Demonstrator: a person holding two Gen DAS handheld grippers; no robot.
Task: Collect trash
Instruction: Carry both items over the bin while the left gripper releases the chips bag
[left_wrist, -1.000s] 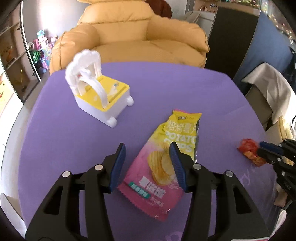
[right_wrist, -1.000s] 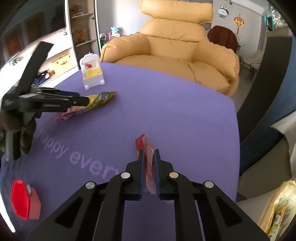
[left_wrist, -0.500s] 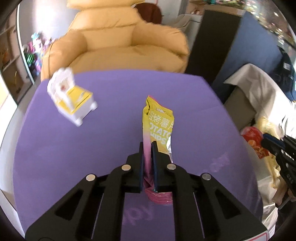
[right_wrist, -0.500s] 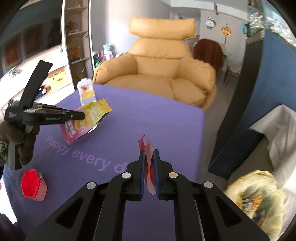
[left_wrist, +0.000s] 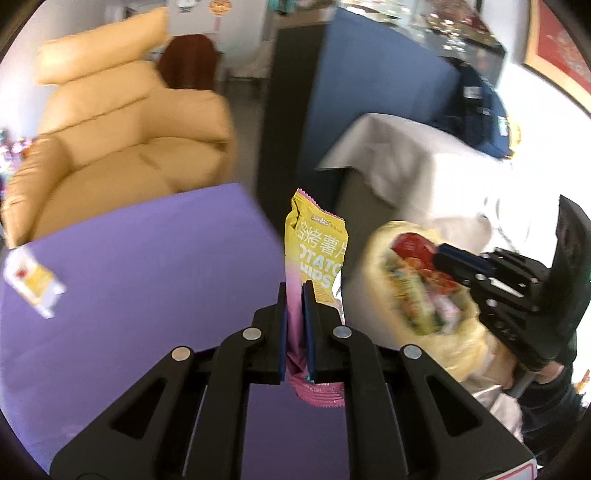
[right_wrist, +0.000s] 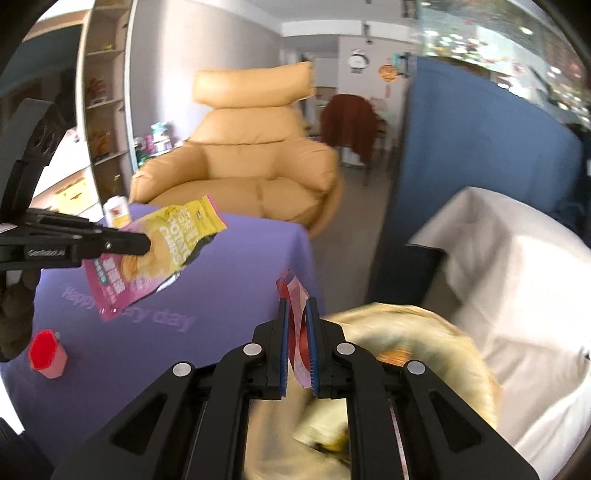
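While my left tool (left_wrist: 294, 295) is clenched on a glossy, crinkled yellow-and-pink chip bag (left_wrist: 316, 254) held upright above the purple bench (left_wrist: 147, 266) edge, my right tool (right_wrist: 298, 325) pinches a thin red wrapper (right_wrist: 295, 295) over a soft yellowish trash bag (right_wrist: 424, 332).

the chip bag (left_wrist: 317, 254) is thin printed foil plastic, creased, with a crimped serrated edge. the red wrapper (right_wrist: 295, 314) is glossy, translucent film. both grippers are matt black plastic with ribbed blue pads (left_wrist: 308, 332) and round metal pins. the purple tablecloth (left_wrist: 147, 277) looks smooth, matt cloth. the armchair (right_wrist: 251, 155) is smooth tan leather. the trash bag (right_wrist: 406, 350) is thin yellowish plastic.
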